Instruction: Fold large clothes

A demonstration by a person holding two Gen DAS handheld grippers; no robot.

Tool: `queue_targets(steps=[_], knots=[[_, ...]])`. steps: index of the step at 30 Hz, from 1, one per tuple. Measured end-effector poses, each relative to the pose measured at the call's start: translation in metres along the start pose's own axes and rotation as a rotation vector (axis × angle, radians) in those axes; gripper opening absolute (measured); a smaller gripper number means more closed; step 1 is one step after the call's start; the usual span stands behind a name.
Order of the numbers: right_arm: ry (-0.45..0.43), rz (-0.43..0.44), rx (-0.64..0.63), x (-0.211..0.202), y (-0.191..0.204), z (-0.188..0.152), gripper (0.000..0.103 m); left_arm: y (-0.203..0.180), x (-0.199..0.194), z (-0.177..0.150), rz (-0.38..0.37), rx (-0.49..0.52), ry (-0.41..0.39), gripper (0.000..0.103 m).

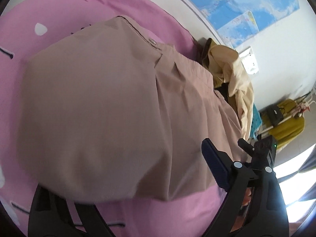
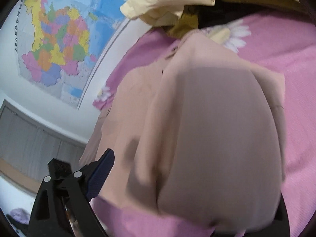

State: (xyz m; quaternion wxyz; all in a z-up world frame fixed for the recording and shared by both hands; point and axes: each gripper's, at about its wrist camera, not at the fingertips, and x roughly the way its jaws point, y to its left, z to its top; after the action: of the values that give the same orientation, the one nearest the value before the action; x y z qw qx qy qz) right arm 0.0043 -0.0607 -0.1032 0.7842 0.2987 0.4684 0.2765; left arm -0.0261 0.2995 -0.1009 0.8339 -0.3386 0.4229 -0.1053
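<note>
Left gripper (image 1: 126, 179) stands wide open, gripping nothing; the tan garment (image 1: 94, 102) drapes over one of its fingers and spreads ahead across the pink bedsheet (image 1: 59, 11). Right gripper (image 2: 189, 187) gapes likewise, cloth lying between its fingers unpinched, apparently so the fold settles flat. Beyond lie heaped cream clothes (image 2: 164, 2).

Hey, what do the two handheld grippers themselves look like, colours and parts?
The left gripper and the right gripper look alike: black plastic arms with triangular cut-outs, round silver pivot pins and dark blue finger pads. No cables, sleeves or markings are visible.
</note>
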Motion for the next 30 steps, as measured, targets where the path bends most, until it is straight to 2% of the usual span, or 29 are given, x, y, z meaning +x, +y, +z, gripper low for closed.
queue_targets(steps=[3,6,7,8,10,11,13,15,16,19,23,24,27,28,29,30], knots=[[-0.015,-0.033,-0.028,0.012,0.006,0.005,0.097,-0.004,0.005,0.004,0.026,-0.003,-0.008,0.086],[-0.027,-0.048,-0.047,0.017,0.007,0.010,0.094,-0.009,0.009,0.006,0.095,0.009,-0.010,0.070],[-0.026,-0.055,-0.051,0.017,0.006,0.010,0.084,-0.009,0.010,0.007,0.123,0.014,-0.011,0.062],[-0.023,-0.065,-0.050,0.017,0.003,0.012,0.064,-0.008,0.010,0.008,0.140,0.012,-0.013,0.055],[-0.007,-0.065,-0.027,0.018,-0.009,0.017,0.049,-0.009,0.011,0.009,0.173,0.016,-0.010,0.052],[0.002,-0.043,-0.013,0.016,-0.014,0.019,0.048,-0.010,0.011,0.009,0.187,0.017,-0.009,0.051],[0.018,-0.010,0.003,0.012,-0.018,0.022,0.048,-0.012,0.012,0.010,0.209,0.028,-0.008,0.051],[0.014,0.001,-0.013,0.010,-0.014,0.022,0.056,-0.012,0.014,0.011,0.207,0.029,-0.011,0.058],[0.014,0.001,-0.025,0.010,-0.010,0.022,0.064,-0.013,0.015,0.012,0.202,0.032,-0.011,0.063],[0.020,-0.005,-0.076,0.012,0.004,0.024,0.081,-0.018,0.018,0.011,0.233,0.053,-0.020,0.066],[0.017,-0.022,-0.096,0.014,0.012,0.027,0.084,-0.020,0.019,0.010,0.262,0.065,-0.037,0.067],[0.016,-0.028,-0.094,0.014,0.011,0.028,0.082,-0.021,0.020,0.010,0.263,0.064,-0.038,0.067],[0.017,-0.046,-0.095,0.013,0.007,0.030,0.064,-0.021,0.020,0.011,0.265,0.058,-0.038,0.067],[0.018,-0.055,-0.091,0.011,0.004,0.032,0.050,-0.021,0.021,0.012,0.266,0.056,-0.037,0.066],[0.022,-0.061,-0.080,0.010,-0.001,0.034,0.040,-0.021,0.021,0.012,0.268,0.055,-0.037,0.066],[0.030,-0.041,-0.063,0.009,-0.007,0.036,0.039,-0.021,0.022,0.013,0.272,0.057,-0.037,0.066]])
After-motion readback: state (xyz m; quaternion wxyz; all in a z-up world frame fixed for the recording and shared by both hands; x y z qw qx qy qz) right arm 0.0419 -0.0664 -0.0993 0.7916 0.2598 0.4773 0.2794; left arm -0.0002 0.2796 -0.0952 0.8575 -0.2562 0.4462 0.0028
